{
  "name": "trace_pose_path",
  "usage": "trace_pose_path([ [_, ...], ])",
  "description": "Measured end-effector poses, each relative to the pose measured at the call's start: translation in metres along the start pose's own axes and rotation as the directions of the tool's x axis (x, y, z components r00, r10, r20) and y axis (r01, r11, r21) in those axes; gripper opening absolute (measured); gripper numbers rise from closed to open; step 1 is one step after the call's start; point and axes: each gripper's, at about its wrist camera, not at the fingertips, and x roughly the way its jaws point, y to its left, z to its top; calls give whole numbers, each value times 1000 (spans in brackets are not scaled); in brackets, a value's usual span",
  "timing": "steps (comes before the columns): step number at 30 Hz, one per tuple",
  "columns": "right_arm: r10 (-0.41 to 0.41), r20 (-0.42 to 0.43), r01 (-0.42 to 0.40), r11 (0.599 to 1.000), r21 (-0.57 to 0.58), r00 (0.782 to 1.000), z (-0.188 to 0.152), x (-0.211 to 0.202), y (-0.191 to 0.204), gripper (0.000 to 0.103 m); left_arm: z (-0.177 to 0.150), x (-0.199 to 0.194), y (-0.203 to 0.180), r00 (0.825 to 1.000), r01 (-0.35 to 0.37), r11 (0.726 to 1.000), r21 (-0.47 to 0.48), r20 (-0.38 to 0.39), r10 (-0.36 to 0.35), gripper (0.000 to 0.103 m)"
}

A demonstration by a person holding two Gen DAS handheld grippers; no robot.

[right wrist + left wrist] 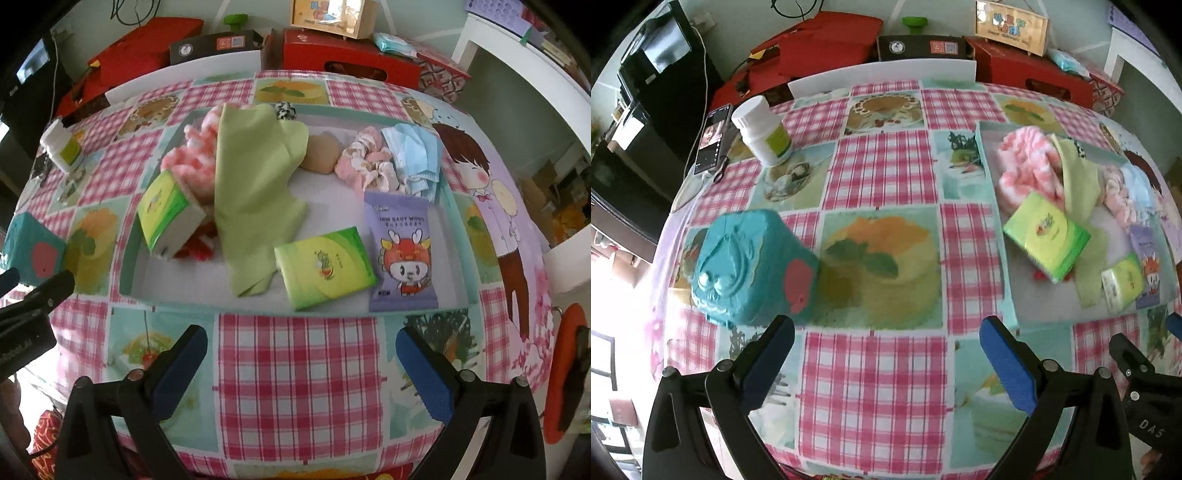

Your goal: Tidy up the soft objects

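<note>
Tray (pixel 125 258) contents partly overlap: the green cloth (pixel 255 192) hides much of the pink fluffy bundle (pixel 192 162), and a beige lump (pixel 321 155) beyond it is hard to identify. Left to right on the checked surface (pixel 295 369): teal box (pixel 750 266), then the tray with tissue packs (pixel 325 273), baby wipes (pixel 400 258), scrunchie (pixel 369 166), blue masks (pixel 413 158). Left gripper (pixel 886 365) and right gripper (pixel 301 373) hover with jaws spread wide, empty.
</note>
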Motion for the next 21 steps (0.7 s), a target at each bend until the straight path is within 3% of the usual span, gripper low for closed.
trace_pose_path([
  [21,-24,12,24,999,-32,1000,-24,-13,10,103,-26,-4,8,999,5,1000,24,-35,-4,100],
])
